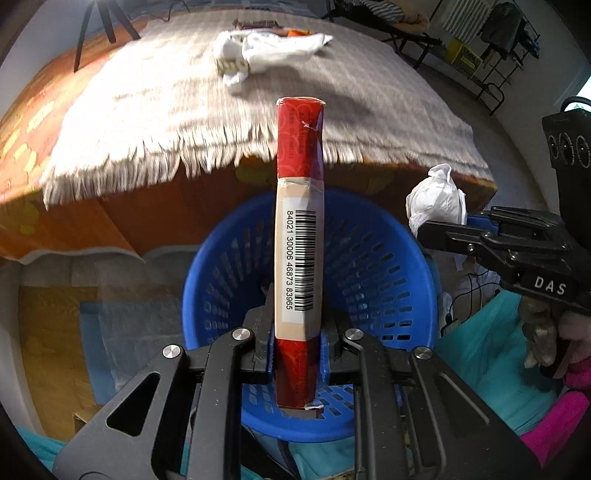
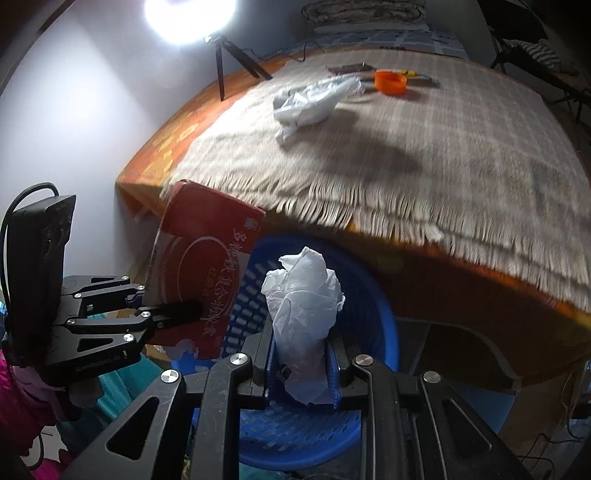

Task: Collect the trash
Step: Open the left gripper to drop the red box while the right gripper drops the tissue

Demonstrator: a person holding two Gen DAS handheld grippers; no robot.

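Red box [image 1: 300, 236]: I hold it clamped between the fingers of my left gripper [image 1: 297, 350], edge-on to the left wrist camera, its narrow side showing a beige band with a white barcode label. It stands upright along the fingers, directly above the blue basket [image 1: 388, 280], not touching it as far as I can judge. From the right wrist view the same box [image 2: 201, 273] shows its broad red face with white printed characters, tilted, with the left gripper's fingers pressed on both faces. Crumpled white wrapper [image 2: 304, 314]: my right gripper [image 2: 301, 363] is clenched on it, the wad rising out from between the fingers, also above the slotted blue basket [image 2: 369, 295]. In the left wrist view that wad [image 1: 437, 201] sits to the right of the box, at the tip of the right gripper, over the basket's right rim. The basket stands on the floor just in front of a bed covered by a fringed checked blanket [image 2: 424, 147] over an orange sheet [image 1: 147, 210]. On the blanket, well apart from both grippers, lie a loose white plastic bag [image 2: 314, 98], an orange lid [image 2: 390, 82] and a dark flat item [image 2: 346, 68] beyond it that I cannot identify. A small black tripod [image 2: 231, 59] stands at the far left edge of the bed under a bright lamp [image 2: 190, 16]. A pink sleeve [image 1: 576, 376] shows behind the right gripper.
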